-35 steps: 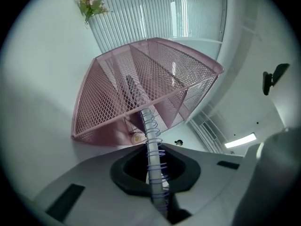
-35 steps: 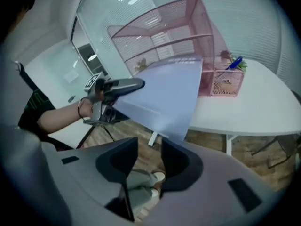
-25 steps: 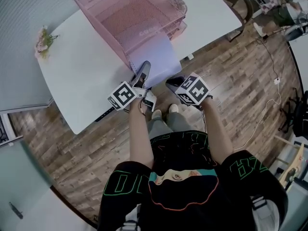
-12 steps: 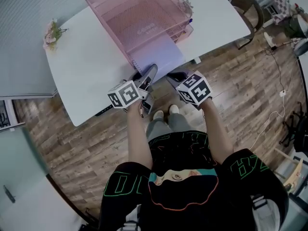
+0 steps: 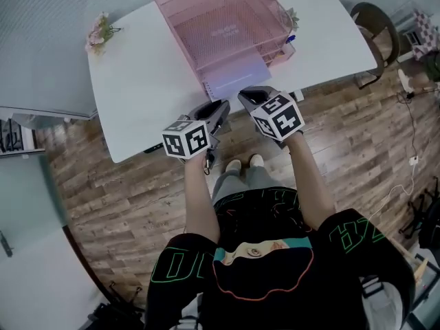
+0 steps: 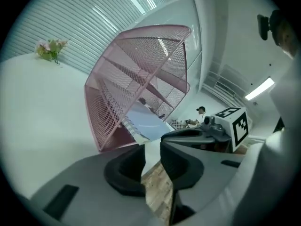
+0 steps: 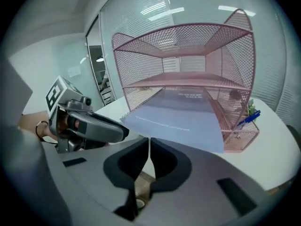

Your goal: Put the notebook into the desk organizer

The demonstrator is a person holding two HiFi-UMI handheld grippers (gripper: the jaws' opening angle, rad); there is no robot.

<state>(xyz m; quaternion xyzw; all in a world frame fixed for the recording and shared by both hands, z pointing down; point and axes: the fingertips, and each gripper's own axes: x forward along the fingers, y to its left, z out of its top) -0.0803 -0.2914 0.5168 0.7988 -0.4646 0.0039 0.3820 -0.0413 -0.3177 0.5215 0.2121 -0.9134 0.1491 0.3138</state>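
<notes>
- ok so the pink mesh desk organizer (image 5: 227, 19) sits at 12 o'clock on the white table (image 5: 144, 95), with stacked tiers open toward the person
- the notebook (image 5: 234, 71), pale lavender cover, lies flat in the bottom tier, and its near end pokes out the front toward 6 o'clock, over the tabletop
- the left gripper (image 5: 223, 107) hangs about over the table's near edge, at roughly 7 o'clock from that sticking-out end, and it isn't touching the notebook
- its jaws are partway apart and closing, with nothing between them; through the gap you only see the table edge and the wood floor (image 6: 157, 192)
- the right gripper (image 5: 245, 95) is just beside it, at 6 o'clock from the notebook's end, with its jaws squeezed nearly together and nothing in them
- both grippers point toward 12 o'clock, at the organizer's open front
- a blue pen (image 7: 247, 118) sits in a little mesh pocket on the organizer's 3 o'clock side
- a small bunch of flowers (image 5: 100, 31) stands at 10 o'clock on the table, well apart from everything
- there's a chair (image 5: 375, 23) off the table at 2 o'clock
</notes>
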